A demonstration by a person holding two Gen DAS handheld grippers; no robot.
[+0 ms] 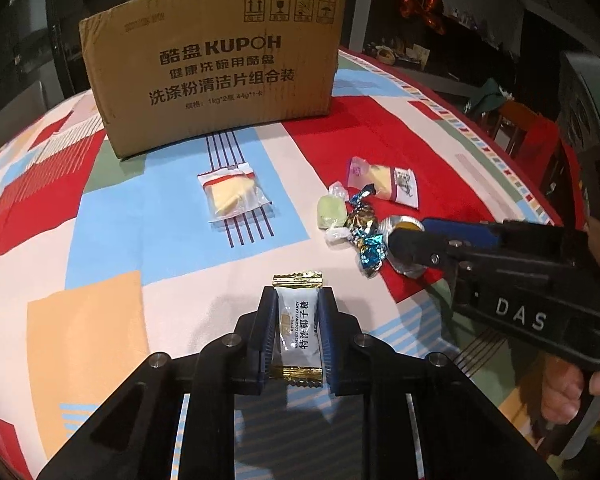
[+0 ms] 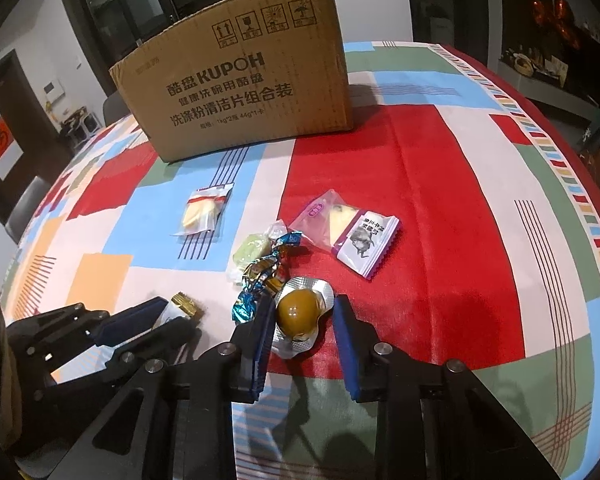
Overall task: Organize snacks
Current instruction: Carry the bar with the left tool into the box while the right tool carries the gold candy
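Left claw [image 1: 298, 300] clamped on a glossy white coconut candy [image 1: 297, 326] with crimped gold ends, at 6 o'clock. Right claw [image 2: 302, 312] wide around a round brown sweet in crinkled silver foil [image 2: 300, 312]. Blue twist-wrapped candy [image 2: 268, 272] touching it at 11 o'clock. Corrugated cardboard box [image 1: 220, 68] at 12 o'clock on the patchwork-clothed bench [image 1: 100, 320], contents unseen.

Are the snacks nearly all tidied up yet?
Not nearly. Nothing looks put away: I can't see inside the cardboard box. In hand: the left gripper is shut on the coconut candy; the right gripper is open around the foil-cupped brown snack. Left on the tablecloth: the clear-wrapped yellow snack, green candy, shiny twisted candies and pink-edged packet.
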